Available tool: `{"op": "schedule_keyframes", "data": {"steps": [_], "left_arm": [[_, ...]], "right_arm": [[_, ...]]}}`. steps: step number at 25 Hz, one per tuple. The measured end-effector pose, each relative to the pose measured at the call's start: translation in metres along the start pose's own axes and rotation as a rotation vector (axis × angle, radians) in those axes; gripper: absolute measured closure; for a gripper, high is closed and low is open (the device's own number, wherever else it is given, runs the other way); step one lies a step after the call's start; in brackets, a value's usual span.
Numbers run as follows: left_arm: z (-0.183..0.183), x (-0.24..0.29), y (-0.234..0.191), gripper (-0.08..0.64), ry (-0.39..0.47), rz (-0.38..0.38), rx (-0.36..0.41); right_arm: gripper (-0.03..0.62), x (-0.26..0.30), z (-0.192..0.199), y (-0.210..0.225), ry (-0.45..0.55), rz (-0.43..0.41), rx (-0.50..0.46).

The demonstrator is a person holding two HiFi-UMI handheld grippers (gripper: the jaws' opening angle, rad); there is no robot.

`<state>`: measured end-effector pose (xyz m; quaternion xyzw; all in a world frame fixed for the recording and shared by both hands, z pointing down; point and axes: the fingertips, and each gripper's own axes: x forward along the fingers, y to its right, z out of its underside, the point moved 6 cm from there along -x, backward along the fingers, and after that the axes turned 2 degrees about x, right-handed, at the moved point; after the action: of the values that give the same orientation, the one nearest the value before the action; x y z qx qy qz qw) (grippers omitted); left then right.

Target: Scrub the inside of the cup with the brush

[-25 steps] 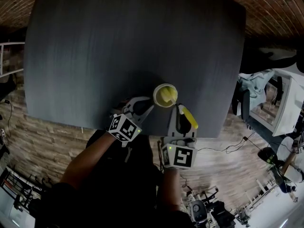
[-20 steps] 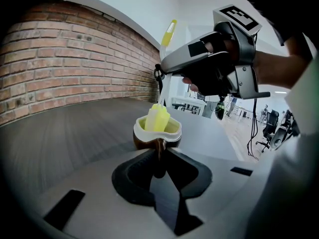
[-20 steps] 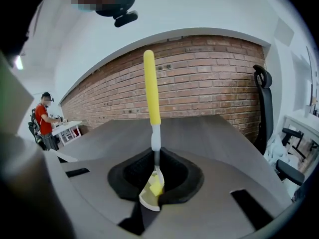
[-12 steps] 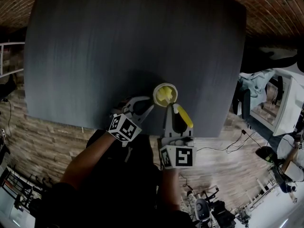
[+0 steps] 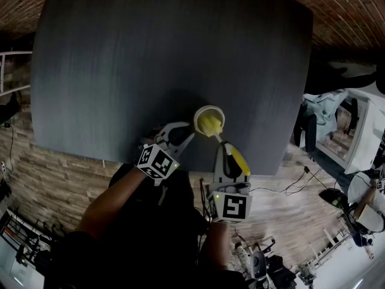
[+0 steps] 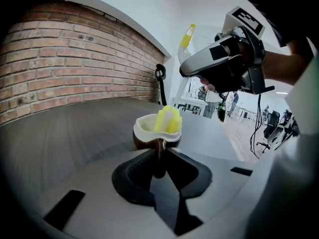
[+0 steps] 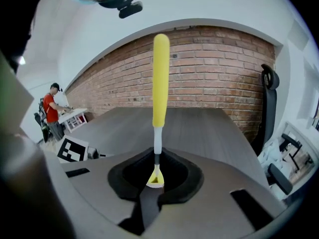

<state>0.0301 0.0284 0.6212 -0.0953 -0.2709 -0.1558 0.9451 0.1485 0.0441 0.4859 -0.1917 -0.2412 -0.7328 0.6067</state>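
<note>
A brown cup with a white inside [image 5: 209, 121] [image 6: 157, 131] stands on the dark table [image 5: 120, 71] near its front edge. My left gripper [image 5: 190, 135] [image 6: 159, 152] is shut on the cup's handle. The brush's yellow head [image 5: 210, 123] [image 6: 168, 119] sits inside the cup. My right gripper [image 5: 223, 149] [image 7: 155, 179] is shut on the brush's thin stem, just right of the cup and above it. The brush's yellow handle [image 7: 160, 83] [image 6: 187, 35] sticks up past the jaws. The cup is hidden in the right gripper view.
The table's front edge [image 5: 180, 164] runs just behind both grippers, with a wooden floor below. A brick wall [image 6: 75, 59] stands beyond the table. An office chair [image 7: 269, 88] is at the table's right side, and a person in red [image 7: 50, 108] stands far off.
My right gripper pushed toward the cup, then drew back toward me. The brush head shifted inside the cup. My left gripper and the cup stayed still.
</note>
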Motion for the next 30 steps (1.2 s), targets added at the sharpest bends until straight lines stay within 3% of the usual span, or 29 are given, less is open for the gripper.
{"op": "schedule_keyframes", "data": {"steps": [10, 20, 30], "left_arm": [[-0.001, 0.001, 0.000, 0.476, 0.003, 0.003, -0.001], [0.000, 0.000, 0.000, 0.476, 0.007, 0.007, -0.003], [0.002, -0.003, 0.000, 0.476, 0.007, 0.005, -0.010]], "right_arm": [[0.542, 0.010, -0.008, -0.004, 0.065, 0.078, -0.154], [0.545, 0.025, -0.012, -0.015, 0.147, 0.043, -0.031], [0.545, 0.014, -0.006, -0.027, 0.064, -0.053, -0.020]]}}
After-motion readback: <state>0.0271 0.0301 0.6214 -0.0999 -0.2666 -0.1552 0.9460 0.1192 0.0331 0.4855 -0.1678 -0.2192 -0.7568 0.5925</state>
